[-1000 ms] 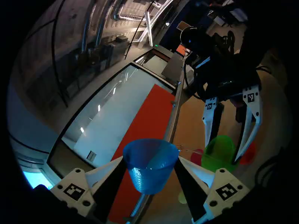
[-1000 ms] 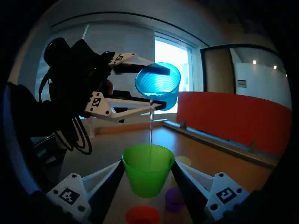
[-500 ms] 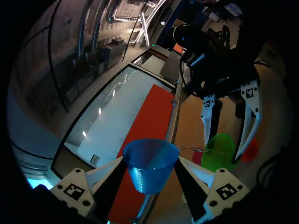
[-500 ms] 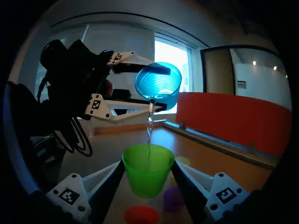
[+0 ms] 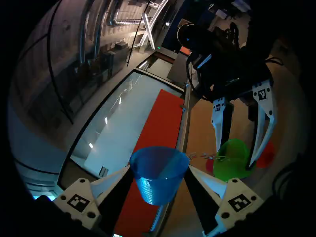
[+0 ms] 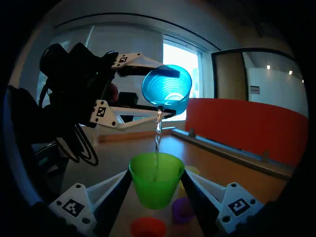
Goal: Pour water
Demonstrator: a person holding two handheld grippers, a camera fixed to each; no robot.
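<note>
Tilted further than a second earlier, blue cup [image 6: 166, 89] in my clamped left gripper [image 5: 159, 169] streamed water [image 6: 157, 132] into green cup [image 6: 156, 185] clamped in right gripper [image 6: 156, 173] just below; sideways drift could spill past its rim.

Tilted blue cup [image 6: 166, 89] above upright green cup [image 6: 156, 179]

The translucent blue plastic cup [image 6: 166, 89] is glossy, its inner wall ringed with fine ridges, and the translucent green plastic cup [image 6: 157, 185] is smooth-walled. The brown wooden tabletop [image 6: 215, 162] has a smooth, faintly shiny finish, while the orange-red partition panel [image 6: 252, 126] behind it looks matt.
</note>
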